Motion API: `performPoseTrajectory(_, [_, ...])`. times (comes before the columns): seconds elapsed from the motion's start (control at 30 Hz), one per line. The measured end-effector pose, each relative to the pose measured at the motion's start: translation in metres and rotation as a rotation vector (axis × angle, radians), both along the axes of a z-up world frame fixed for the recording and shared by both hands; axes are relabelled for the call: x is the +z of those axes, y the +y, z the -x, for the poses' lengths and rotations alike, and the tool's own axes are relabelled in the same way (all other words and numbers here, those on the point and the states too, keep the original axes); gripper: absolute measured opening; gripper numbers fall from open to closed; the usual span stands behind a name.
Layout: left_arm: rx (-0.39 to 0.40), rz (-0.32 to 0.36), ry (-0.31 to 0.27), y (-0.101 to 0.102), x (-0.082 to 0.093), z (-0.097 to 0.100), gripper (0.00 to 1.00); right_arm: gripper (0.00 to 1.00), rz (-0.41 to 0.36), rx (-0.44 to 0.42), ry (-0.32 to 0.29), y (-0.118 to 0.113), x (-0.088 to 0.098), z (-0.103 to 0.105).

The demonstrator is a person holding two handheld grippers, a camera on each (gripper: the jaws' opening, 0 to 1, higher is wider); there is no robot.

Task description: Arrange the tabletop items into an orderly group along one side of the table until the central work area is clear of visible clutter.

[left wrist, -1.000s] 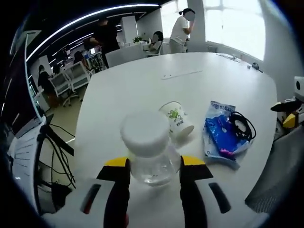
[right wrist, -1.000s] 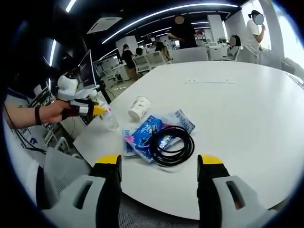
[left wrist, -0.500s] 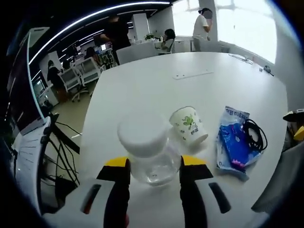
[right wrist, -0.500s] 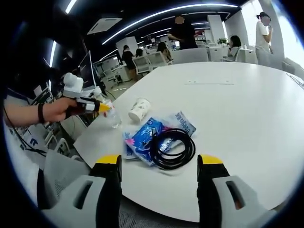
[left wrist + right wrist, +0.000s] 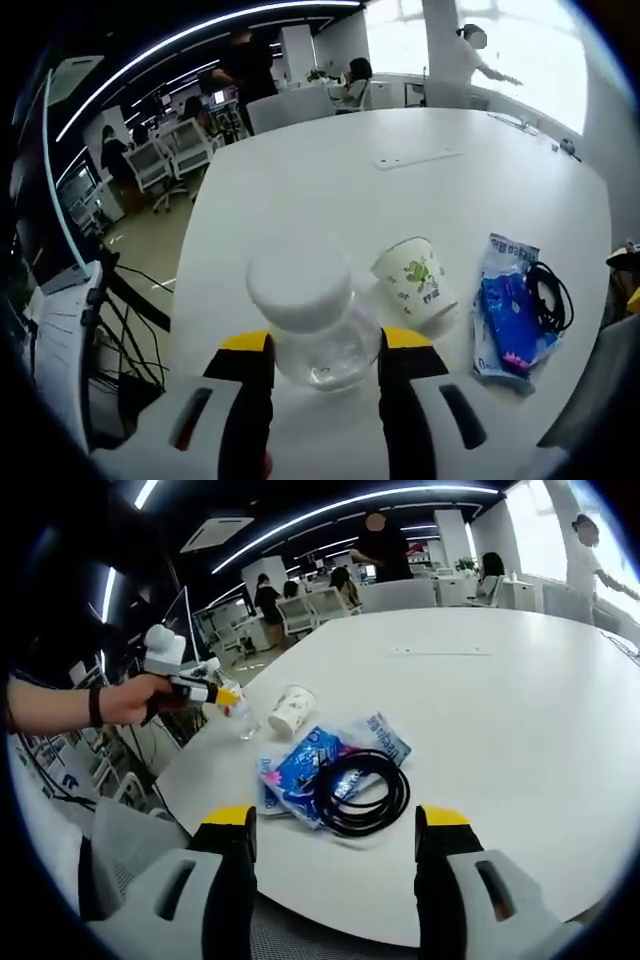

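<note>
White table (image 5: pixel 520 710) edge near jar (image 5: pixel 312 325); left claw (image 5: pixel 313 352) grips it.

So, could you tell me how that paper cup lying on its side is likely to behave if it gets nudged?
The paper cup lies on its side on the smooth white table, so it would probably roll, likely curving because it tapers. It looks empty and thin-walled, so it is probably light and may crush under a firm squeeze.
</note>
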State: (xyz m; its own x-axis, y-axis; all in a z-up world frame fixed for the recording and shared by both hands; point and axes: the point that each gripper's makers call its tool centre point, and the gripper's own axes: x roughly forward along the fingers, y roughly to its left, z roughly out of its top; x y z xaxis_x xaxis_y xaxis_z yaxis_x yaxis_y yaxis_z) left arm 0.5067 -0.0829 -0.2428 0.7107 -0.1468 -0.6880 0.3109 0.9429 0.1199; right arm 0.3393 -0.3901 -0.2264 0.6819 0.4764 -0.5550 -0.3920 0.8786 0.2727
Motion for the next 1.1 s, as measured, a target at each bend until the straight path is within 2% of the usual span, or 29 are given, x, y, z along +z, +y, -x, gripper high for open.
performPoseTrajectory(0.47, [0.013,-0.002,0.002,0.003,-0.001,-0.015,0.40,0.63,0.009,0.008,-0.002,0.001,0.002,-0.001])
performPoseTrajectory(1.1, [0.018,-0.003,0.006,0.001,-0.002,-0.018,0.40,0.63,0.010,0.012,-0.001,0.003,0.001,0.000])
